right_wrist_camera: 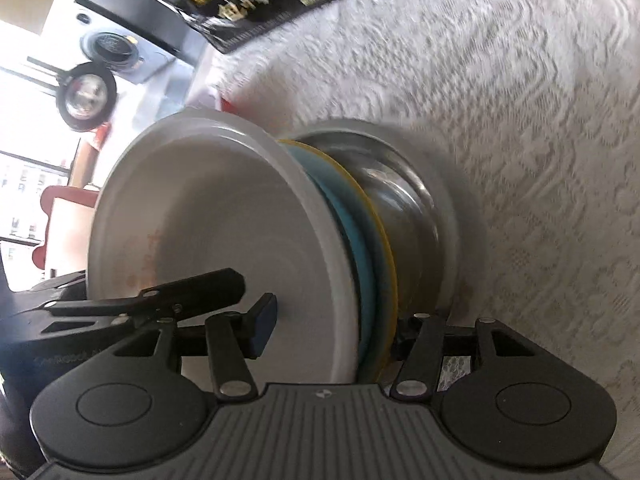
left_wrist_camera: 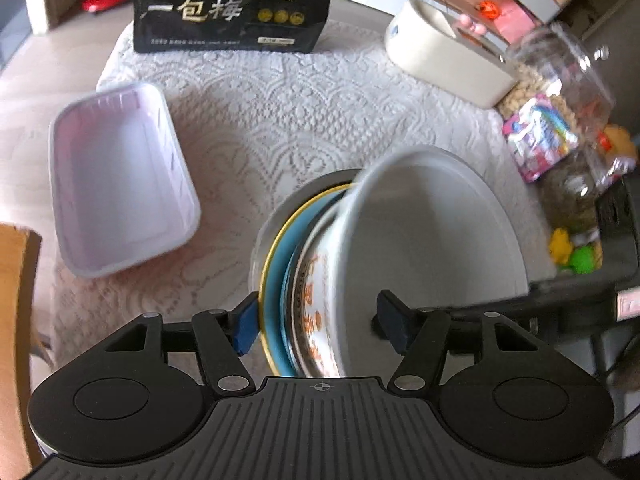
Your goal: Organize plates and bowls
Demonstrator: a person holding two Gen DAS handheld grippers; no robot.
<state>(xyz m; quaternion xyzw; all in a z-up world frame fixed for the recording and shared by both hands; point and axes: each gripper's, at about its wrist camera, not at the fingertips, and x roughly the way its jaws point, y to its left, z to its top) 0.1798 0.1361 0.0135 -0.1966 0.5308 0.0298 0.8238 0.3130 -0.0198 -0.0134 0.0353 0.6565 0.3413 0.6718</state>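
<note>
stack: nested dishes, tipped up on edge over the lace tablecloth. Four pieces, outermost to innermost in the nest: steel bowl, blue plate w/ yellow rim, bowl w/ orange pattern, white bowl.
stack position: near edge of table, between the pale plastic tray on one side and the snack jar on the other; can't tell if the steel bowl's base touches the cloth.
left gripper: straddles the stack rims. One blue pad sits against the yellow rim, the other inside the white bowl, close to its wall; contact there not clear through blur. Reads as grasping the stack.
right gripper: also across the stack. Blue pad lies on the white bowl's inner face; far finger is behind the yellow rim, next to the steel bowl, pad hidden. Looks clamped on the stack; the hidden side can't be confirmed.
both grippers: near each other; the left one's black finger shows in the right wrist view, beside the blue pad.
tray: empty, lies flat on the cloth, well apart from the stack.
black snack bag: stands upright at far side of table, gold Chinese lettering.
cream container: far side, just beside the clear jar of snacks.
blur: both views smeared.
</note>
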